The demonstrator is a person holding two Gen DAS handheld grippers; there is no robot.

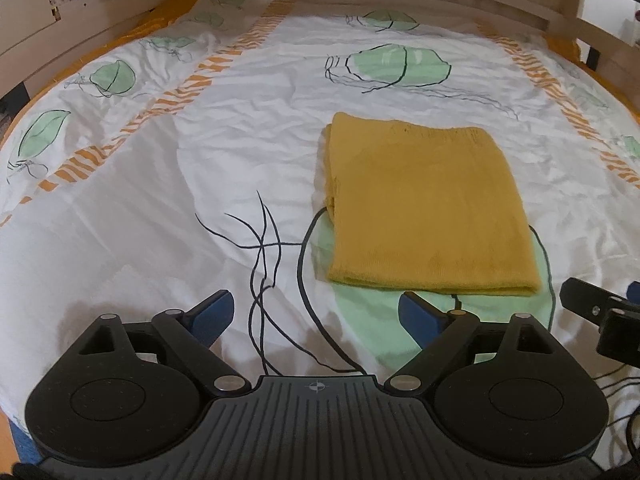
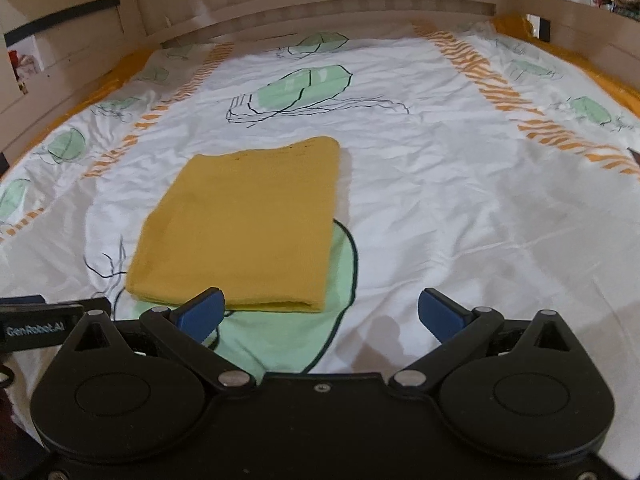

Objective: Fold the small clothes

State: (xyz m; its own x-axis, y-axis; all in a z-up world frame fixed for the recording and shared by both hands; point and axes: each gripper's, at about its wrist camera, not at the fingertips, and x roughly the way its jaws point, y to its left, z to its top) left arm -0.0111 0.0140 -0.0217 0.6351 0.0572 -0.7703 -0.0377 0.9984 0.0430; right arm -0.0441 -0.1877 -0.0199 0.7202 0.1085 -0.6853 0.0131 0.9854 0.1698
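We hold our left gripper [image 1: 316,312] and our right gripper [image 2: 320,312] low over the bed, both with blue-padded jaws spread wide and nothing between them. The mustard-yellow knitted garment [image 1: 424,204] lies just ahead, already folded into a flat, squarish stack on the white quilt printed with green leaves and orange stripes [image 1: 240,120]. We judge it light, soft and limp, its layers likely to slide apart, so we would pinch the two near corners through every layer, along the thick folded edge nearest us. The quilt is wrinkled and yielding, so a low pinch might catch it too. A pale wooden bed frame [image 2: 320,4] rails the far side, and cluttered shelves show dimly beyond.
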